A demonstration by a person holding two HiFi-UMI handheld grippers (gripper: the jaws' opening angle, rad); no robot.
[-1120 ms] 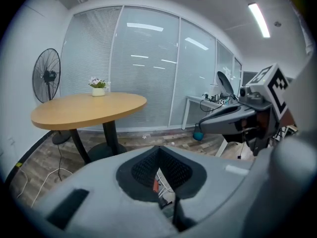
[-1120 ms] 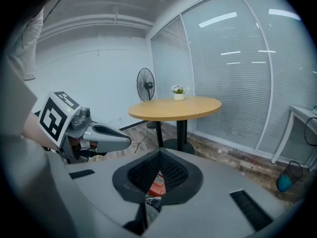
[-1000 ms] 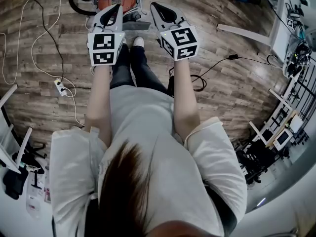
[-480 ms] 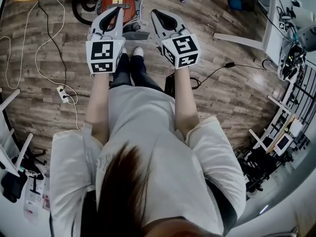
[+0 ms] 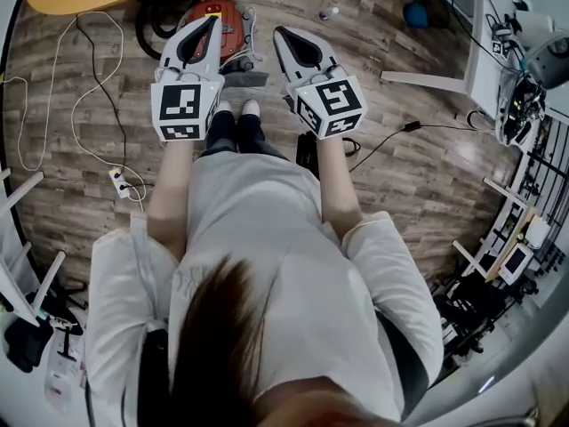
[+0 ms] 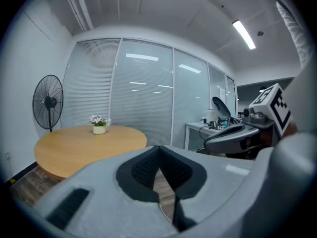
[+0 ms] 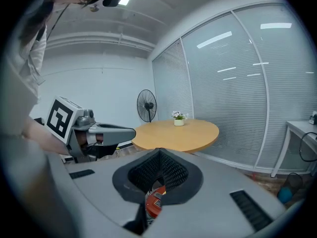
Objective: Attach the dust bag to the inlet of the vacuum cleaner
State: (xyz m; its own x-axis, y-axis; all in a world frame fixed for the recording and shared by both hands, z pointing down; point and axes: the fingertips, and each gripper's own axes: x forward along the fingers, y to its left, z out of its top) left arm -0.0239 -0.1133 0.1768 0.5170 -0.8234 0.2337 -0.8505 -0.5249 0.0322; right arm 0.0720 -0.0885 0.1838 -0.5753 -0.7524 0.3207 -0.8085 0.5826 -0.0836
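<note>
— Starting close in, what are the two tongs doing?

— Both are held up ahead of the person's chest. The left tongs [image 6: 158, 150] are pinched fully together with nothing in them. The right tongs [image 7: 159, 152] are likewise shut and bare, and only a sliver of red shows through the gap behind their pads.

— And below them?

— The person's white shoes [image 5: 252, 107] stand on the brown wood-plank floor [image 5: 400, 176]. Just beyond the toes lies a flat grey piece [image 5: 243, 79], close against the red, rounded plastic vacuum cleaner [image 5: 228, 16]. Its black hose [image 5: 140, 32] curls off to the left.

— Is the grey piece the dust bag?

— I cannot tell. No view shows a bag plainly, nor the inlet.

— How would the bag handle?

— My guess is that the body is light, soft and easily crumpled or torn, and that it is stiff only at the collar round its opening. I'd pinch that collar at its edge, one pair of tongs on either side, and slide it square onto the inlet. Squeezing the body would give no control.
</note>
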